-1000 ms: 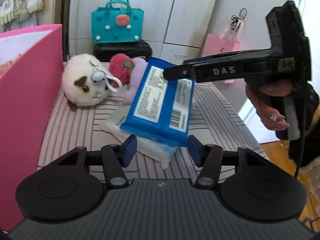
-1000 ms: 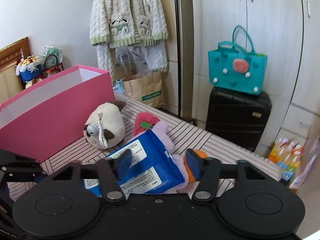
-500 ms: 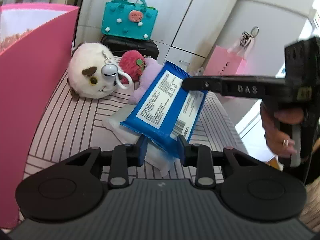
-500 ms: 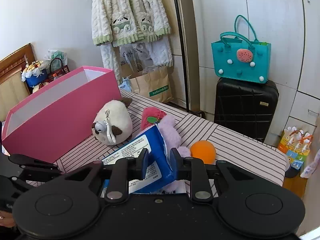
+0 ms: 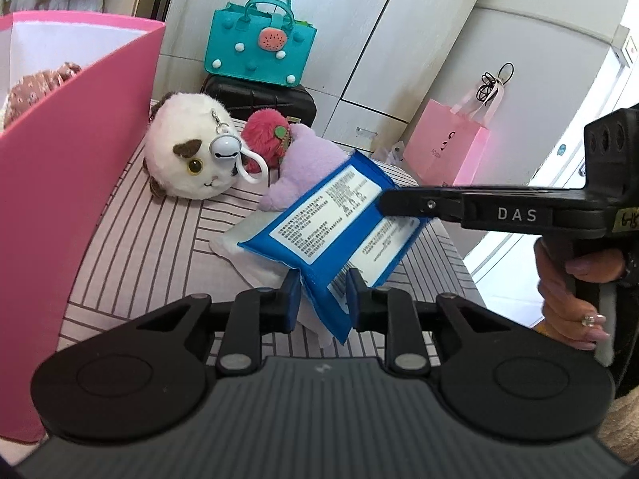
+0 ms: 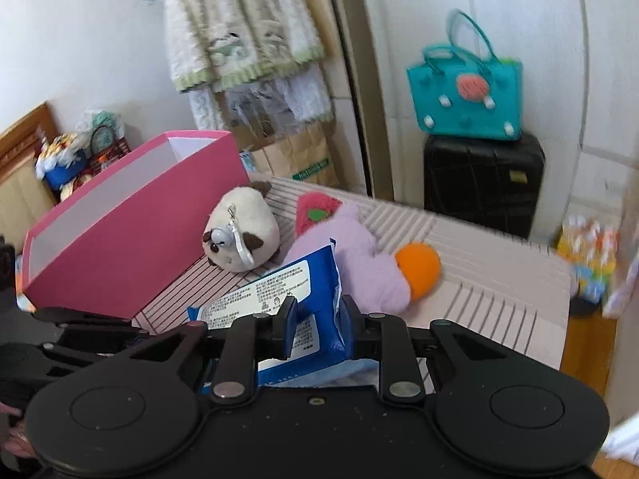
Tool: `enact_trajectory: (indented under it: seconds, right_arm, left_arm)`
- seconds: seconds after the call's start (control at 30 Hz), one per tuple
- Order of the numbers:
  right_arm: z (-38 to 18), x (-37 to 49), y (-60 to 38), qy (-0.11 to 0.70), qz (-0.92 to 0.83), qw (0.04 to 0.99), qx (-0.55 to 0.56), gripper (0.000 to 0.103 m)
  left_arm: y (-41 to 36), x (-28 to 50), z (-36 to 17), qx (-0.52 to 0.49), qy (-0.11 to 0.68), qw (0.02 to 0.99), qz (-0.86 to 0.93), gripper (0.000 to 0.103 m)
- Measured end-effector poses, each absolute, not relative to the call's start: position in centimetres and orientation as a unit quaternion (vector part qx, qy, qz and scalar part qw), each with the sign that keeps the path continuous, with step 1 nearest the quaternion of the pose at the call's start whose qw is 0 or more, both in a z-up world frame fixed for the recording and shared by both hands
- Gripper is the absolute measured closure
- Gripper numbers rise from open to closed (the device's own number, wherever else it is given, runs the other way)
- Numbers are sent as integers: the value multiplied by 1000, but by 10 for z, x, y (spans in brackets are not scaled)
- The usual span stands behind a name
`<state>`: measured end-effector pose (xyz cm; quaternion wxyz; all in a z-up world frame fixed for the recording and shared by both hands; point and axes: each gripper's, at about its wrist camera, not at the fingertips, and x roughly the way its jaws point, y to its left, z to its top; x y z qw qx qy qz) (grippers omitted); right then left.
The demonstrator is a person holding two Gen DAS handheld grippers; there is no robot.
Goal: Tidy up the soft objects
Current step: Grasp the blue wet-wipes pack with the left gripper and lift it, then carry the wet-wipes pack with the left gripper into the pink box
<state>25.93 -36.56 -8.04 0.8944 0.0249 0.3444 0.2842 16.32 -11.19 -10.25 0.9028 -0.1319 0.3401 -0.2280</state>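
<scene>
Two-handed grasp of a limp blue wipes pack (image 5: 331, 231). The left claw (image 5: 319, 295) is clamped on its near corner, the right claw (image 6: 317, 319) on the far end (so it cannot sag), holding it tilted above the striped surface (image 5: 151, 239), near the pink box (image 5: 80, 159), its probable destination.

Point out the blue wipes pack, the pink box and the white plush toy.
blue wipes pack (image 5: 327, 219), left wrist view, white label
pink box (image 5: 60, 207), left wrist view, outer side wall
white plush toy (image 6: 243, 227), right wrist view, cream body
</scene>
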Motion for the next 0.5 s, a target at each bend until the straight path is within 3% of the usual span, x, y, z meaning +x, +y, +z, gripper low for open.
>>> enact_trajectory:
  seconds: [0.5]
  right_arm:
    - [-90, 224, -367, 415, 257, 870, 71, 71]
  left_arm:
    - [-114, 145, -85, -63, 374, 892, -245, 80]
